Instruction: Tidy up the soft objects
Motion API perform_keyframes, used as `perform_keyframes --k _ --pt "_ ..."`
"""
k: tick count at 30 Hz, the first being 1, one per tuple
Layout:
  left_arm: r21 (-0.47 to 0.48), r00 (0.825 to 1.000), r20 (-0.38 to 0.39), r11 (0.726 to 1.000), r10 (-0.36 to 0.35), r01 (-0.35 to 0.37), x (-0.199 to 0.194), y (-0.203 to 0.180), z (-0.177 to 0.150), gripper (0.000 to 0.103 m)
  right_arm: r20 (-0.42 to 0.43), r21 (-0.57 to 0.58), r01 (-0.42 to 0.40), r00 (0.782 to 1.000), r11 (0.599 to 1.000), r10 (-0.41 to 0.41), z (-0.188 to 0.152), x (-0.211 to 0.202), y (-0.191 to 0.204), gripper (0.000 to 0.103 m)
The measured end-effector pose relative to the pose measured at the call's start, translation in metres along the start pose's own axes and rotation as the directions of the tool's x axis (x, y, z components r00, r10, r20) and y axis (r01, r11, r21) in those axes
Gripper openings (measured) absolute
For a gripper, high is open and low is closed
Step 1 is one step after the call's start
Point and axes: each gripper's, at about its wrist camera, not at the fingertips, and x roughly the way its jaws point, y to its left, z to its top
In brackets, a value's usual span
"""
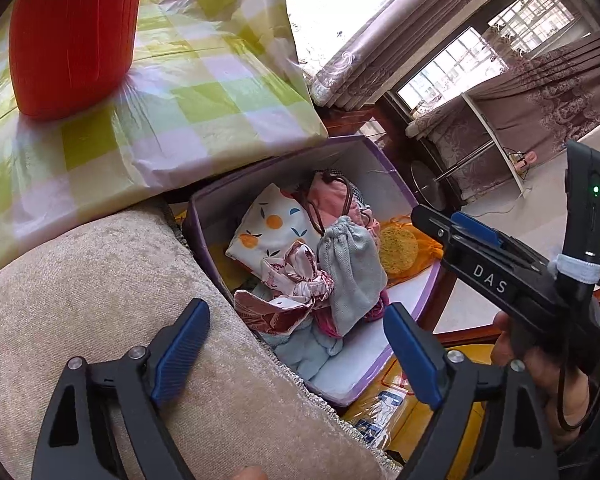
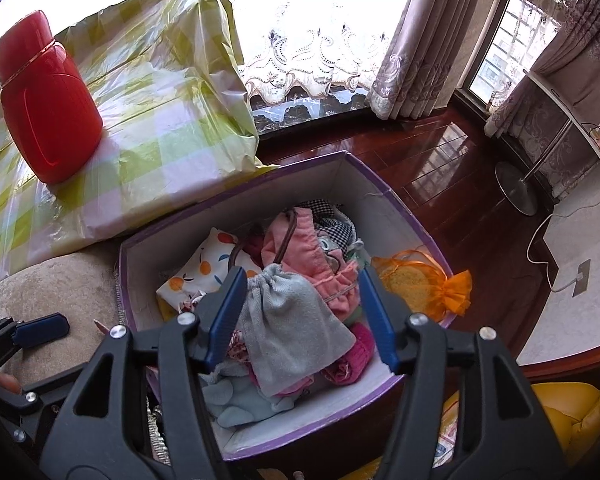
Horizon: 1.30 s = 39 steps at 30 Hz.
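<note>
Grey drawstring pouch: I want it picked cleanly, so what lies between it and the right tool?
Nothing: in the right wrist view the open right tool frames the grey drawstring pouch with nothing between.

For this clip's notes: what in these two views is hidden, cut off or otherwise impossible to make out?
- Box floor, both views: covered by piled soft items.
- Items under the grey pouch, right wrist view: pouch and right claw fingers overlap them.
- Red container, left wrist view: top cut off by the frame edge.
- Yellow package, left wrist view: print blocked by the left claw.
- What the checked plastic covers: opaque, both views.
</note>
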Motion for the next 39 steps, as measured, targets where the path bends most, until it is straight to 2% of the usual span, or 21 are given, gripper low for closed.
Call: perform_keyframes --k 4,39 --pt "0.004 1.000 -0.005 1.000 0.001 -0.001 0.0022 -0.0022 0.0007 0.096 -0.002 0.006 0.003 1.000 1.000 -0.003 -0.0001 0.0009 -0.0020 0.062" --pt "-0.008 1.000 -0.004 1.000 0.012 -0.012 0.0085 -0.0007 0.0048 0.097 -0.009 0.003 -0.001 1.000 1.000 0.001 -0.0012 0.0025 -0.0040 0.067"
